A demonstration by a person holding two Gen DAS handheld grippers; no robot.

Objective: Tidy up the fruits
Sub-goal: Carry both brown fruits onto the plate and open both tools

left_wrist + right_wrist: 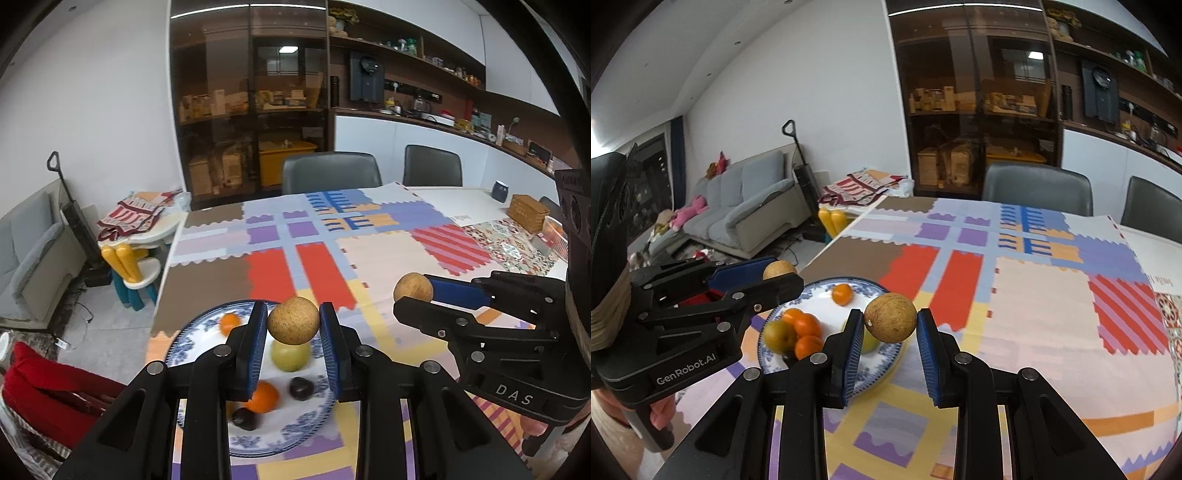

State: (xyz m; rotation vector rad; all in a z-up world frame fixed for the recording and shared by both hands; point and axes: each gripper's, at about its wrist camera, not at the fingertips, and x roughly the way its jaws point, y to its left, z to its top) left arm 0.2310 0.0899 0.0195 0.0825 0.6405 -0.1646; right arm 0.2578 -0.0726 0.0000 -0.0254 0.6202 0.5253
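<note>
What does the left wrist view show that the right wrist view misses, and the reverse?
Only the left wrist view: two dark plums on the plate, a wooden box and navy mug far right. Only the right wrist view: a grey sofa and a cluster of oranges. Both: the blue-patterned plate, and each gripper, left gripper and right gripper, shut on a tan round fruit.

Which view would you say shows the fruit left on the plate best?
The right wrist view: the plate lies mostly open, with its oranges and a green fruit clear. In the left wrist view the left gripper and its brown fruit cover much of the plate.
</note>
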